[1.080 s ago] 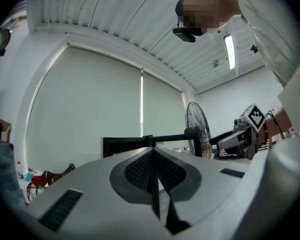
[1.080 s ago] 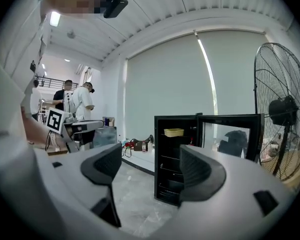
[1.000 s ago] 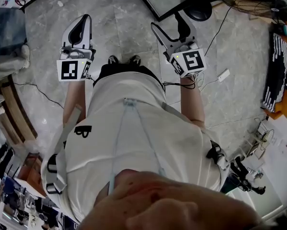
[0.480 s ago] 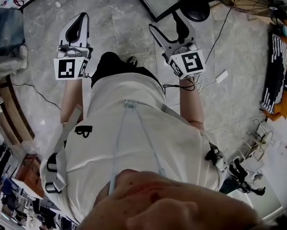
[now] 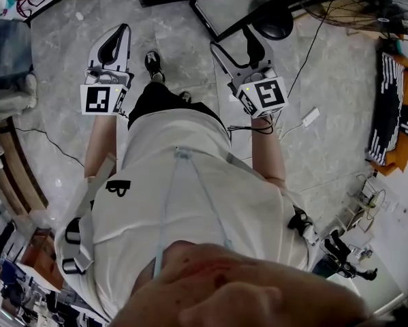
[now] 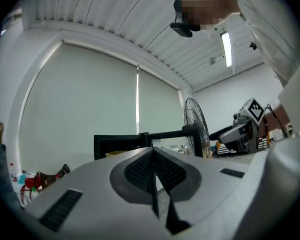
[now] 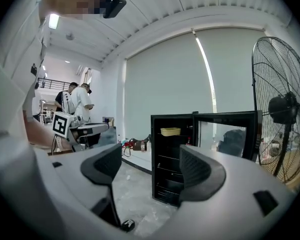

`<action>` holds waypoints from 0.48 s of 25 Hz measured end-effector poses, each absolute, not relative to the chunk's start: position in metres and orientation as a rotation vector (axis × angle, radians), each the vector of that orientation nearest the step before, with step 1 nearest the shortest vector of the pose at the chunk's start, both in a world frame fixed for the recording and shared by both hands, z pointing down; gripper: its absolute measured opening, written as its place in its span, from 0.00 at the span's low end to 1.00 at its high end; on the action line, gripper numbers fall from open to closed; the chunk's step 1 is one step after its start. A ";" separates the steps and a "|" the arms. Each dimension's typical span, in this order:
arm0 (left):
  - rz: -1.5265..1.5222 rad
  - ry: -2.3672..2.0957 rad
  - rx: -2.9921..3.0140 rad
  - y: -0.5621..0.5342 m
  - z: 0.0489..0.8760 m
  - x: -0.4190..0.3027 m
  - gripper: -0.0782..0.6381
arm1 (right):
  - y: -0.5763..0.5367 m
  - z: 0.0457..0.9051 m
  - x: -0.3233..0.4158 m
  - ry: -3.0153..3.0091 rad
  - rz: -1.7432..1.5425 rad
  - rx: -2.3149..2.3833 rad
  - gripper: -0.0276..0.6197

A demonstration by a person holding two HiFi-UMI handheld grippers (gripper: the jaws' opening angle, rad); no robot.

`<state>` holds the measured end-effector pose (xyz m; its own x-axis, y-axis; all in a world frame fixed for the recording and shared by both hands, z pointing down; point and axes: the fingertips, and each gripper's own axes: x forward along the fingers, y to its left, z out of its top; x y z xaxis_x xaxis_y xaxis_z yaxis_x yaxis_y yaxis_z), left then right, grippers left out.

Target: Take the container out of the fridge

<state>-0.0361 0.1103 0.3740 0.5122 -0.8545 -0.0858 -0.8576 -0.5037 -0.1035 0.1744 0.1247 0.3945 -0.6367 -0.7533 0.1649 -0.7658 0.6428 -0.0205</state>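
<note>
left gripper pressed together, right gripper wide apart (both empty), fridge ahead.

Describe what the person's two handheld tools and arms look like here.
The left tool and right tool are pale grey shells with black-lined jaws. Each carries a white cube printed with black square markers. A black cable loops beneath the right tool. The person wears a white short-sleeved shirt.

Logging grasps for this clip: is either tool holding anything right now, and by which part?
Nothing is held. The left tool is shut on nothing, the right tool open and empty; the container sits high in the fridge.
</note>
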 end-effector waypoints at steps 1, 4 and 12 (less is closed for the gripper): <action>0.029 1.491 -2.624 0.104 0.378 -0.038 0.12 | 0.120 0.396 0.173 -2.712 0.138 1.272 0.57; 0.026 1.484 -2.648 0.080 0.379 -0.041 0.12 | 0.096 0.393 0.174 -2.704 0.149 1.303 0.57; 0.004 1.457 -2.689 0.004 0.376 -0.051 0.12 | 0.018 0.394 0.174 -2.665 0.184 1.388 0.57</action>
